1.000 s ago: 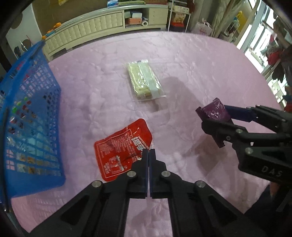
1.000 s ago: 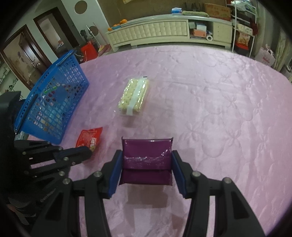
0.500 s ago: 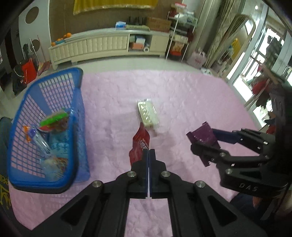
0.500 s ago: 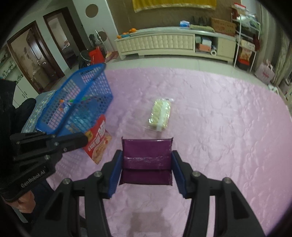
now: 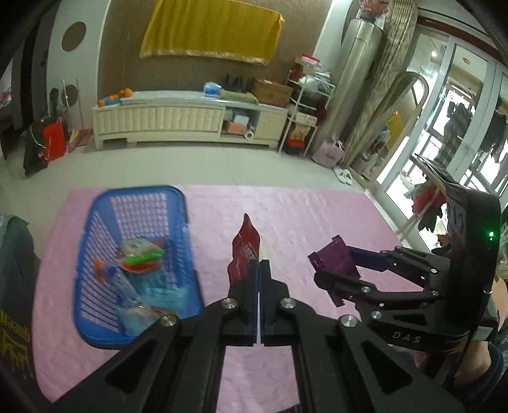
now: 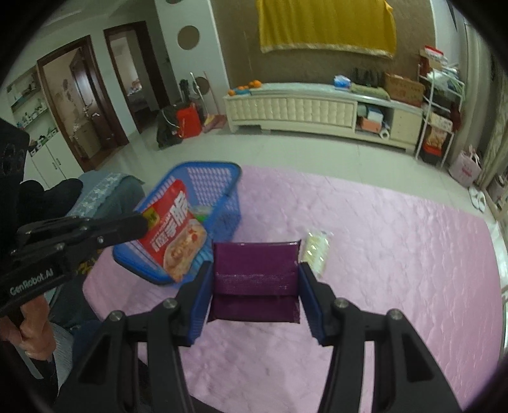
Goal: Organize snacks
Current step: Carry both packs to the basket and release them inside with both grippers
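Carrying red snack packet (image 5: 244, 251) pinched edge-on in left gripper (image 5: 259, 270), frame centre | right gripper (image 6: 255, 279) clamps purple pouch (image 6: 255, 273), lower centre | blue basket (image 5: 95, 222) at frame left, already holding snacks | advice: centre over basket opening, lower inside rim, then release; right waits its turn | cracker pack (image 6: 316, 249) lies on pink cloth (image 6: 397, 254)

A pink cloth (image 6: 397, 254) spreads below and ahead. Beyond its far edge lies pale floor (image 5: 190, 165), then a long cream cabinet (image 6: 292, 111) against the far wall, oranges (image 6: 249, 85) on its left end. A yellow drape (image 5: 211, 30) hangs above it. A red bag (image 6: 189, 122) sits left of the cabinet, a wire rack (image 6: 436, 104) right. Doorways (image 6: 79, 101) open far left.
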